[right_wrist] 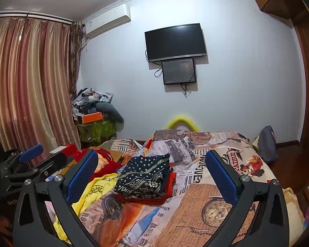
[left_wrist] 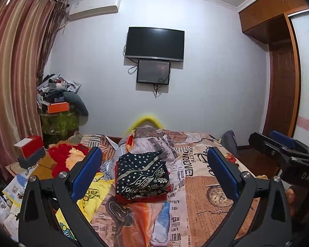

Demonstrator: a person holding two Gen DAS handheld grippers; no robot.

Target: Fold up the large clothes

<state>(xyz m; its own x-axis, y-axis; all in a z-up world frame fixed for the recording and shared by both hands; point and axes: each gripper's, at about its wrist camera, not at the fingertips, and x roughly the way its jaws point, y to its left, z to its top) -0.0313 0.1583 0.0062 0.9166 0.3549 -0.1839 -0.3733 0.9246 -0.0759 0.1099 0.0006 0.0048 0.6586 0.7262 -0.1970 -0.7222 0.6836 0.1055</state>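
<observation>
- Two grippers were in my hands, and both stood with jaws spread wide and nothing between them: my left gripper [left_wrist: 154, 168] and my right gripper [right_wrist: 152, 170], each held above the near part of the bed [right_wrist: 226, 189].
- One folded stack [left_wrist: 142, 175] lay straight ahead of both grippers, just beyond the fingertips, on the printed bedcover.
- That stack held at least two pieces, by my count: a dark patterned cloth [right_wrist: 144, 175] on top and a red garment [right_wrist: 172, 182] under it, showing only at its edges. More layers could have hidden inside; I could not tell.
- One yellow shirt [right_wrist: 96, 189] lay crumpled ahead and to the left of my right gripper, touching the stack's left side. I judged it the next piece to fold.
- One fluffy red garment [left_wrist: 61, 158] lay further left, beyond the yellow one.
- I judged all of these soft, light and limp: they would sag from any single hold and slide on the bedcover.
- For the yellow shirt I would have pinched it at two well-separated points along a hem or the shoulders, one gripper each, so that it hung flat.
- The folded stack would have spilled if nudged from the side.
</observation>
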